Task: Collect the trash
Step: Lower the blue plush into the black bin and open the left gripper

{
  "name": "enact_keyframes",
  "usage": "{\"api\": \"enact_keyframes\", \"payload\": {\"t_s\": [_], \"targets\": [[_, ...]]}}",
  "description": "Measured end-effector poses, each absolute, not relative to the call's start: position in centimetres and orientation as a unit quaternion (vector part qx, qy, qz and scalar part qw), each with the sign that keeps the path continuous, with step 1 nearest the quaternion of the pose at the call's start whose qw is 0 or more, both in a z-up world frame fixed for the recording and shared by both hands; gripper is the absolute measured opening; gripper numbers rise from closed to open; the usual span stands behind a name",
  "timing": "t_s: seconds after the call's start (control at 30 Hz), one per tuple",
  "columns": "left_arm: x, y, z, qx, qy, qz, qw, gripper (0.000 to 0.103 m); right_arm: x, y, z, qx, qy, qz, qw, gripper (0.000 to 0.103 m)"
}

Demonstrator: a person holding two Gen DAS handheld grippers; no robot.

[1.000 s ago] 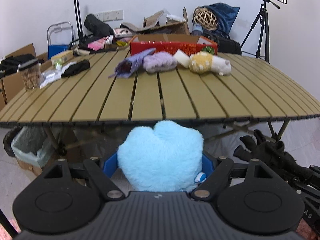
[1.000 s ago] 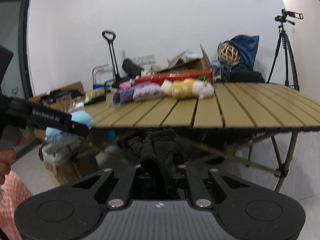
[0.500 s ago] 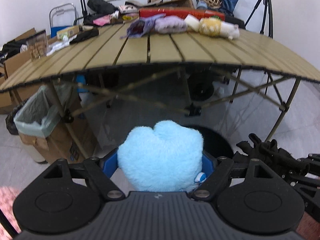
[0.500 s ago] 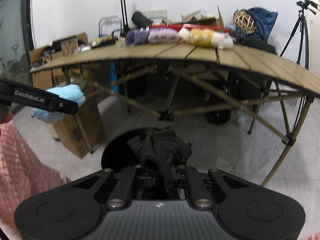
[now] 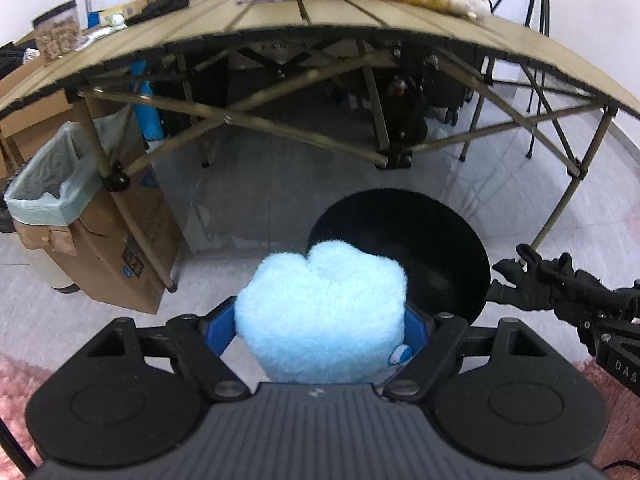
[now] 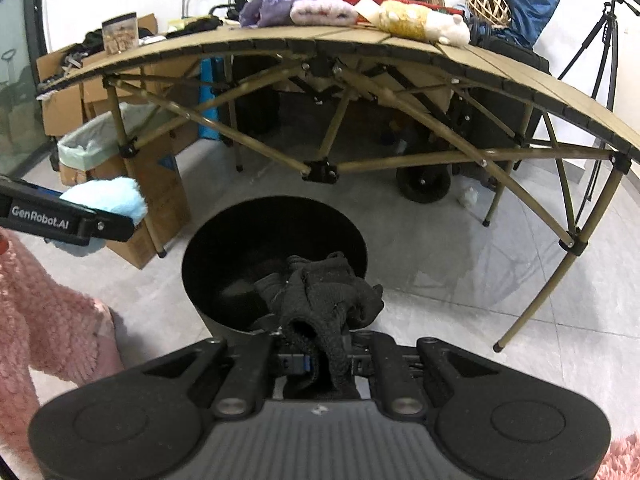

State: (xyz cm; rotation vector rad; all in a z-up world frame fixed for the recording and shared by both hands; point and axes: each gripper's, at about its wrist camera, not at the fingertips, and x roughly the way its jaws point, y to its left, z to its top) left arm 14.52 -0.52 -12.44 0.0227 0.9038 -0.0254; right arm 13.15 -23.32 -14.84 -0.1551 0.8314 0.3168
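Beside the black bin point(image 6: 224, 240), left gripper point(image 6: 100, 216) (marked "GenRobot.AI") clamps blue plush point(image 6: 108, 196)

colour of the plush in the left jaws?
Light blue plush; clearest in the left wrist view.

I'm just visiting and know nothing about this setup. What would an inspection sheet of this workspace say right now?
Surface: slatted folding table above a grey tiled floor.
Job's things: round black bin on the floor; light blue plush; black knitted glove.
Clutter: plush toys along the tabletop; snack jar near its left end.
Grippers: left gripper shut on the blue plush beside the bin; right gripper shut on the glove over the bin's rim.
Cables: nothing seen.
Surroundings: lined cardboard box, tripod, stacked boxes, white wall.
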Motion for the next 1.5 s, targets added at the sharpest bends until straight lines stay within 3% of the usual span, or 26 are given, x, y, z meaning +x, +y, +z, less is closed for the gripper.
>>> {"api": "enact_keyframes", "payload": {"t_s": [0.93,1.5], "targets": [[24.3,-7.7,-17.9,0.037,0.507,-0.057,0.859,0.081,18.3,-27.8,-15.3,0.002,0.399,0.053,0.915,0.009],[27.6,-8.8,-19.9,0.028,0.542,-0.047,0.838,0.081,20.3,-27.7,-15.5,-0.011,0.399,0.045,0.916,0.009]]}}
